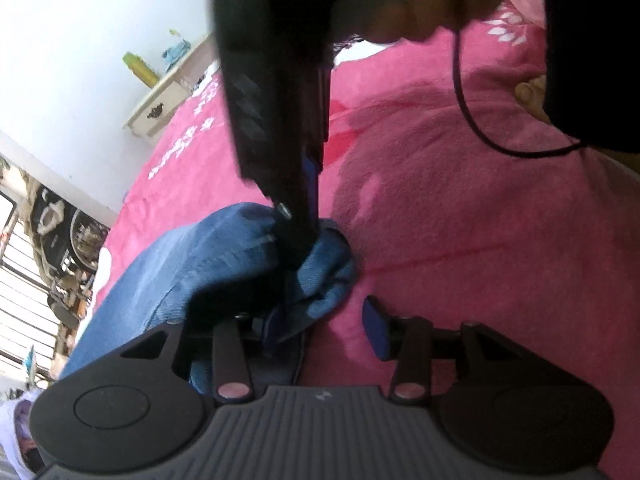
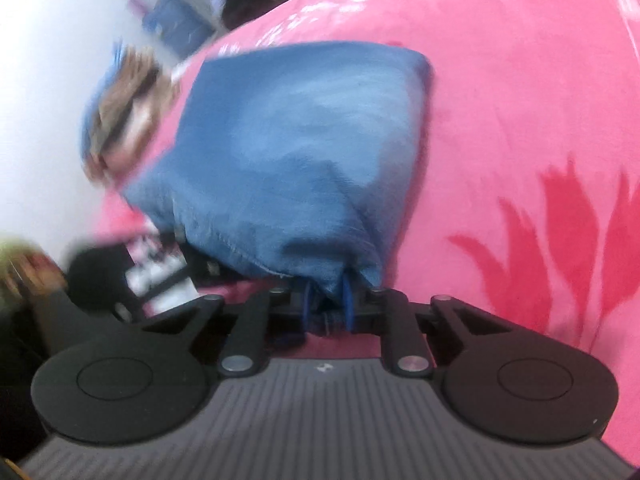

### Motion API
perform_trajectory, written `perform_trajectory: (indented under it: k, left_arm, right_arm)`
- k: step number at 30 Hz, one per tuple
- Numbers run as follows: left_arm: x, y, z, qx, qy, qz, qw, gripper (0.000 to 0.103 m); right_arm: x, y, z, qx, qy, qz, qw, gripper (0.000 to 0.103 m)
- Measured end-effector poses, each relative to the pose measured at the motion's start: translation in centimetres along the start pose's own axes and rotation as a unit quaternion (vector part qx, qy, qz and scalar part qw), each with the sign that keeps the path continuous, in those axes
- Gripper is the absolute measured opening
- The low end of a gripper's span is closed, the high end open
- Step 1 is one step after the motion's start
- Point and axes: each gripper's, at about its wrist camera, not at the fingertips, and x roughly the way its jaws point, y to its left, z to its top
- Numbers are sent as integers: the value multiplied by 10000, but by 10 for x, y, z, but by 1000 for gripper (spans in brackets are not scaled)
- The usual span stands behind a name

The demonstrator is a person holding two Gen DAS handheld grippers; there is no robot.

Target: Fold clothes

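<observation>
Blue denim garment (image 2: pixel 288 152) lying on a pink fleece blanket (image 2: pixel 520 100), long axis running away from the right gripper (image 2: pixel 327 304), whose fingers pinch its near corner. Left gripper (image 1: pixel 324 330): fingers spread, holding nothing, beside that corner. White drawer cabinet (image 1: pixel 160 108) against the white wall.

blurred: bedside clutter (image 2: pixel 120 120) | hidden: denim (image 1: pixel 180 264) edge under right tool (image 1: pixel 296 216)
</observation>
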Motion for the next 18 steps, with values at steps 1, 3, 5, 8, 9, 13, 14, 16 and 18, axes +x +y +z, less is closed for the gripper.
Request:
perform_trajectory:
  k: [1, 3, 5, 8, 9, 13, 14, 16, 18]
  left_arm:
    - [-1, -1, -1, 60, -28, 46, 10000, 47]
    - [-1, -2, -1, 129, -60, 113, 9998, 49]
    - [-2, -1, -2, 101, -83, 129, 9998, 50]
    - [-6, -5, -4, 119, -120, 150, 9997, 51]
    - [-6, -5, -4, 123, -125, 151, 9997, 52]
    - [-8, -6, -5, 165, -147, 168, 9996, 52]
    - [-8, -7, -6, 169, -137, 155, 9996, 52]
    - [-9, -5, -5, 114, -129, 112, 9998, 52]
    - [-9, -4, -5, 104, -115, 80, 9998, 52]
  right_arm:
    - [-3, -9, 1, 308, 5, 205, 9993, 12]
    - [-9, -23, 1, 791, -28, 549, 9954, 9]
    - [-15, -33, 0, 1153, -72, 842, 9897, 8]
    - [-17, -51, -3, 1739, -90, 1206, 9773, 7]
    - [-16, -57, -5, 1979, -83, 1358, 9707, 7]
    - [-14, -79, -16, 2667, -68, 1912, 9446, 7]
    - [-15, -80, -17, 2644, -64, 1995, 9436, 4]
    - [-20, -77, -16, 2434, -63, 2095, 9470, 4]
    - [-25, -71, -13, 2201, -71, 2033, 9540, 1]
